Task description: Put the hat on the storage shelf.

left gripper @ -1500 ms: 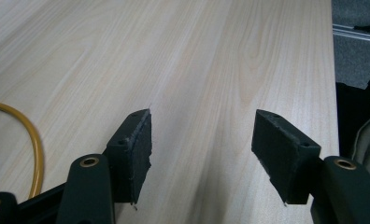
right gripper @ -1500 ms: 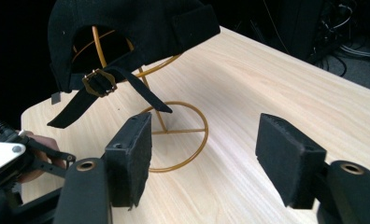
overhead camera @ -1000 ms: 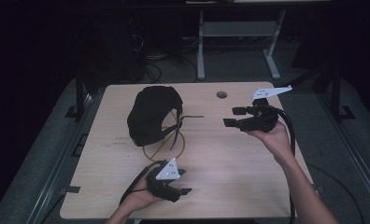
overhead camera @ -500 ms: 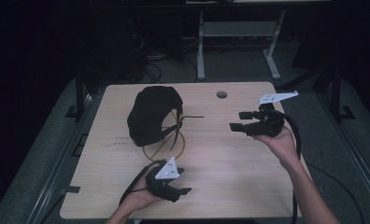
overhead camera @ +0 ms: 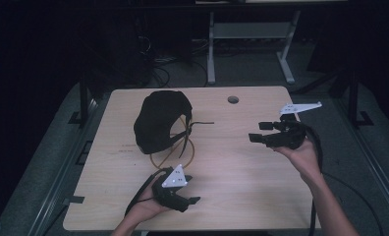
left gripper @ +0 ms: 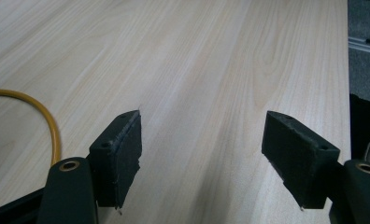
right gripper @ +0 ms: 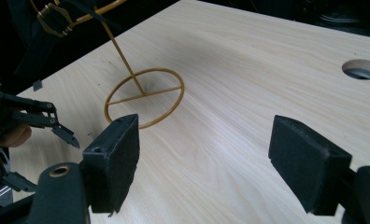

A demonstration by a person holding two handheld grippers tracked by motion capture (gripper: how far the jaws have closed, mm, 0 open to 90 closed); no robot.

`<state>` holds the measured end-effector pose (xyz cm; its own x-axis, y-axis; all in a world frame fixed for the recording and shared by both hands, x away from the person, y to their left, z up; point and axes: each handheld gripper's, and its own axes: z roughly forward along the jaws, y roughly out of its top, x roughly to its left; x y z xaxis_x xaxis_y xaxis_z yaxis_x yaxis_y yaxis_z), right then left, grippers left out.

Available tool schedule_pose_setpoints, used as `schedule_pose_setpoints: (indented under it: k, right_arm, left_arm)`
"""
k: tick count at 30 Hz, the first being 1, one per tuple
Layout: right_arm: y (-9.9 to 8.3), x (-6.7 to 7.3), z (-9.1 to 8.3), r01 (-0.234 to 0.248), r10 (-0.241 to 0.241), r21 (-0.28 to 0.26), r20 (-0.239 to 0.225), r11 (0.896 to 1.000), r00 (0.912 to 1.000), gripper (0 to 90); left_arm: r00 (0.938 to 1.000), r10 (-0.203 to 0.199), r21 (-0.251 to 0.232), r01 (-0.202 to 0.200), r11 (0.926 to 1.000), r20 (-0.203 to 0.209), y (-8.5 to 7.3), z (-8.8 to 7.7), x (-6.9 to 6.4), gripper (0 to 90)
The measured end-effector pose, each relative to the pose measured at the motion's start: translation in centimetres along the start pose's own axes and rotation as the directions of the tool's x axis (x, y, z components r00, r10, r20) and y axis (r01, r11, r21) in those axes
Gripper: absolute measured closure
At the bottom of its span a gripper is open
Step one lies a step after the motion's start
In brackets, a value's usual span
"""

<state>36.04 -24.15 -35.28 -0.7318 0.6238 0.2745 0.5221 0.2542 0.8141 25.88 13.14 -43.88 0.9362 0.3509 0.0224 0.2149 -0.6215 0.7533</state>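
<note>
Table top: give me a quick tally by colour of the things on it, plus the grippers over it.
Black: 1, the cap on its stand
Yellow: 1, the wire stand with a ring base
Black grippers, both open with nothing between the jaws: 2, left gripper and right gripper
Total: 4

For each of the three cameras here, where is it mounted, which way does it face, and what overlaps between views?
High view: above the person's side, facing forward and down on the light wooden table; both forearms, left gripper and right gripper show, beside a black cloth cap.
Left gripper view: on the left gripper, along its open jaws over bare tabletop.
Right gripper view: on the right gripper, past its open jaws toward the yellow wire ring stand and the left gripper.
Shared: the yellow wire and the tabletop.
</note>
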Motion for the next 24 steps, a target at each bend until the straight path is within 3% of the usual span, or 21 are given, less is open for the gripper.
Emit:
schedule_pose_setpoints:
  k: [24]
  right_arm:
    - [-4.2,-1.6,-2.0,-0.063,0.063,0.013,0.029,0.998,0.9976,22.3]
  left_arm:
    - [0.9992,-0.038,-0.025,0.038,0.9990,-0.015,-0.3,-0.4,0.2,26.7]
